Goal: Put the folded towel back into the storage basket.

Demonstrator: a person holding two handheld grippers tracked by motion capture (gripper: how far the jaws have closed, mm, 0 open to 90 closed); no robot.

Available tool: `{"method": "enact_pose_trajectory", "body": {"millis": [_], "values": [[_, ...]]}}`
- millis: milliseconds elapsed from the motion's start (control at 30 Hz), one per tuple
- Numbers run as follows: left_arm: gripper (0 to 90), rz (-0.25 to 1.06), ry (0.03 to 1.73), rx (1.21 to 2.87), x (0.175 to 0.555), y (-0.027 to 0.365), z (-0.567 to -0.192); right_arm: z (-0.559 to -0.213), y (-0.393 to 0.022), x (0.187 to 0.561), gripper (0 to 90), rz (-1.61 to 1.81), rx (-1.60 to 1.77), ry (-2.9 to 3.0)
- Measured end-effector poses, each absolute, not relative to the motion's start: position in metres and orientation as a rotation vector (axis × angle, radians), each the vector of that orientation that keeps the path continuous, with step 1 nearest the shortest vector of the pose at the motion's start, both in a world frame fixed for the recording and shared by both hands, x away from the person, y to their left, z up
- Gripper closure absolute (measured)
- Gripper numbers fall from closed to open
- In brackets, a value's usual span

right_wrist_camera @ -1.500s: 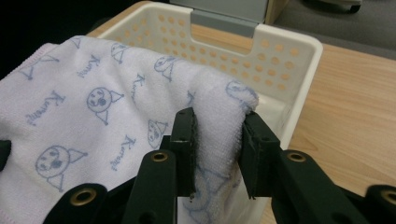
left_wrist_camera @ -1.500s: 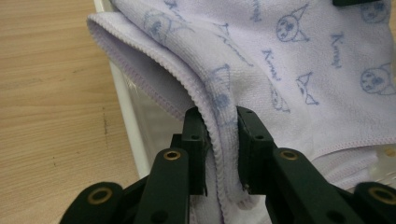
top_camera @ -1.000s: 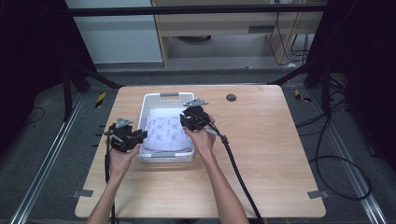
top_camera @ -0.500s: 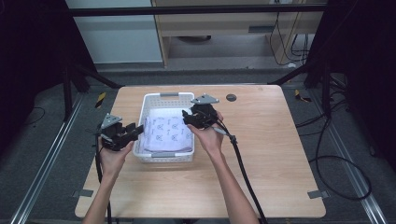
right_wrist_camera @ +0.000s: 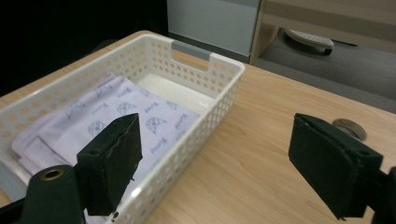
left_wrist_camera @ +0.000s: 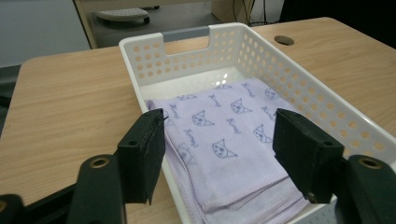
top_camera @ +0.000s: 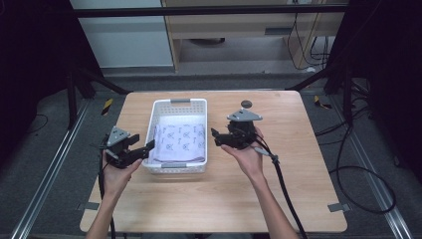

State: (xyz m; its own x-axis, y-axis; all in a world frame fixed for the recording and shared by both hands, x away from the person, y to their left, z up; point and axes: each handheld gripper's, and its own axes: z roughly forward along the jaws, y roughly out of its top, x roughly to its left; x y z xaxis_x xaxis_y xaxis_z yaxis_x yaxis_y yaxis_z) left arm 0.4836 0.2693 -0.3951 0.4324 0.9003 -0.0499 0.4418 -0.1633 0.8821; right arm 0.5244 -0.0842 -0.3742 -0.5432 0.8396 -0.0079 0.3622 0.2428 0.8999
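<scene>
A white perforated basket [top_camera: 174, 105] stands on the wooden table, and a folded lilac cloth with a cat-face print [top_camera: 180, 142] lies inside it, toward its near end. My left gripper [top_camera: 145, 145] hovers at the basket's near left corner, open and empty. In the left gripper view the cloth [left_wrist_camera: 224, 140] lies between and beyond the two jaws of that gripper [left_wrist_camera: 219, 149]. My right gripper [top_camera: 215, 135] is held just right of the basket, open with nothing in it. In the right gripper view the basket [right_wrist_camera: 212, 70] and cloth [right_wrist_camera: 116, 116] lie to the left of the gripper [right_wrist_camera: 219, 154].
A round cable grommet [top_camera: 246, 103] is set into the table behind the right gripper. Bare tabletop [top_camera: 308, 149] stretches to the right and front of the basket. The right gripper's cable [top_camera: 281, 179] trails across the table to the front edge.
Both grippers have drawn back out of the basket: the left one leftward and nearer to me, the right one rightward past the basket's wall. The cloth stays in the basket.
</scene>
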Motion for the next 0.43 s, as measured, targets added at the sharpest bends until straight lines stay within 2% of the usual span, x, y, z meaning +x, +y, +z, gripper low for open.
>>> {"method": "enact_pose_trajectory", "body": {"millis": [233, 267, 400, 433], "values": [[27.5, 0.648, 1.138, 1.821, 0.479, 0.263, -0.406, -0.386, -0.127, 0.498, 15.3, 1.238, 1.126, 2.014], [26.9, 0.650, 1.134, 1.837, 0.477, 0.262, -0.410, -0.393, -0.142, 0.489, 15.2, 1.242, 1.145, 2.010], [26.5, 0.656, 1.125, 1.851, 0.471, 0.261, -0.414, -0.403, -0.158, 0.481, 15.0, 1.235, 1.173, 2.005], [26.7, 0.659, 1.120, 1.852, 0.468, 0.261, -0.415, -0.413, -0.174, 0.473, 15.1, 1.228, 1.203, 2.002]]}}
